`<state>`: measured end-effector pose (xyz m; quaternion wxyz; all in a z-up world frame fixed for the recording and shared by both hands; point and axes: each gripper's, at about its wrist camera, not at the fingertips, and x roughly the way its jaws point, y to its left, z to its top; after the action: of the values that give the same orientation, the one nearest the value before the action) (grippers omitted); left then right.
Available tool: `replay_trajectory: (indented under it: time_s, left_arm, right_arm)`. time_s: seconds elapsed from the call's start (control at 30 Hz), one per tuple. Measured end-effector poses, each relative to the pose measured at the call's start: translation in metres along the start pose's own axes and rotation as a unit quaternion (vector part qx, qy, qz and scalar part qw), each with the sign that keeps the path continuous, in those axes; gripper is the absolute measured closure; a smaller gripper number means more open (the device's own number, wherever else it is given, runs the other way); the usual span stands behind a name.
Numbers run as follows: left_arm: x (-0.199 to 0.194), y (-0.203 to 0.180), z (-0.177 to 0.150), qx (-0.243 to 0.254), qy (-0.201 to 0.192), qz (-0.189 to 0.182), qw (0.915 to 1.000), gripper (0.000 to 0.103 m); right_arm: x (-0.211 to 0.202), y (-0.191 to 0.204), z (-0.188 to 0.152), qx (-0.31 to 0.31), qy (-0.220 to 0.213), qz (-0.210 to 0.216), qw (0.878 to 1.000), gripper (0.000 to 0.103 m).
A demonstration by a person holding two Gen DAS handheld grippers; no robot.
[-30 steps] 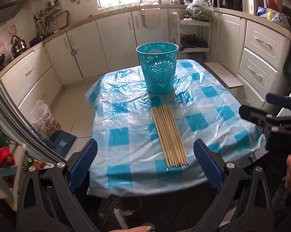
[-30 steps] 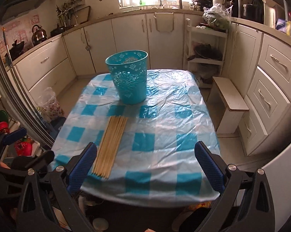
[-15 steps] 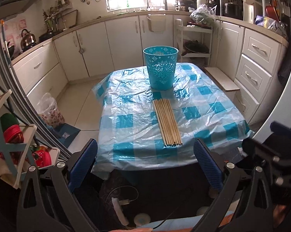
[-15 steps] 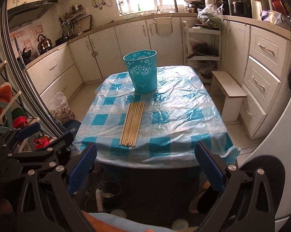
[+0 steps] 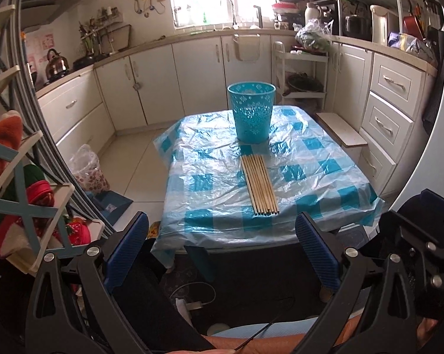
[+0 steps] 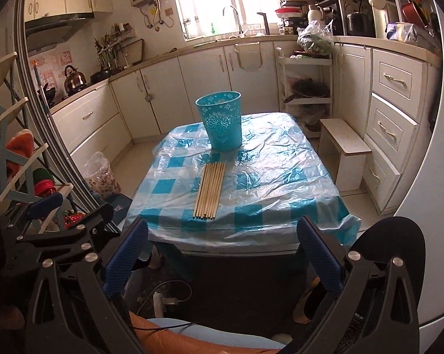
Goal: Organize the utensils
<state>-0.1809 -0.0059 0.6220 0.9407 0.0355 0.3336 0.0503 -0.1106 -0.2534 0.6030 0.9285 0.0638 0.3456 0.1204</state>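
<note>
Several wooden chopsticks (image 5: 259, 184) lie side by side on the blue-checked table (image 5: 210, 177), also seen in the right wrist view (image 6: 210, 188). A teal perforated bin (image 5: 251, 111) stands upright just beyond them, also in the right wrist view (image 6: 221, 120). My left gripper (image 5: 222, 247) is open and empty, held back in front of the table's near edge. My right gripper (image 6: 222, 250) is open and empty, likewise short of the table (image 6: 281, 183). Each gripper shows at the edge of the other's view.
White kitchen cabinets (image 5: 151, 88) ring the room. A low white stool (image 6: 344, 144) stands right of the table. A rack with red and green items (image 5: 30, 194) is at the left. A plastic bag (image 5: 88, 168) sits on the floor. Cables and a plug (image 6: 166, 298) lie under the table.
Both grippers have pulled back away from the table; the table, chopsticks and bin now look smaller and farther. Both stay open and empty.
</note>
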Motion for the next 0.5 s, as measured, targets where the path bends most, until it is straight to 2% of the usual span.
replay_trajectory:
  time_s: [0.3,0.5]
  left_arm:
    - [0.006,0.002,0.000,-0.009,0.010,0.008,0.9999,0.007]
    - [0.024,0.011,-0.001,-0.022,0.033,0.008,0.9992,0.007]
  right_arm:
    - [0.014,-0.005,-0.005,0.003,0.017,0.023,1.000,0.006]
    - [0.031,-0.009,0.002,0.015,0.023,0.029,0.999,0.006]
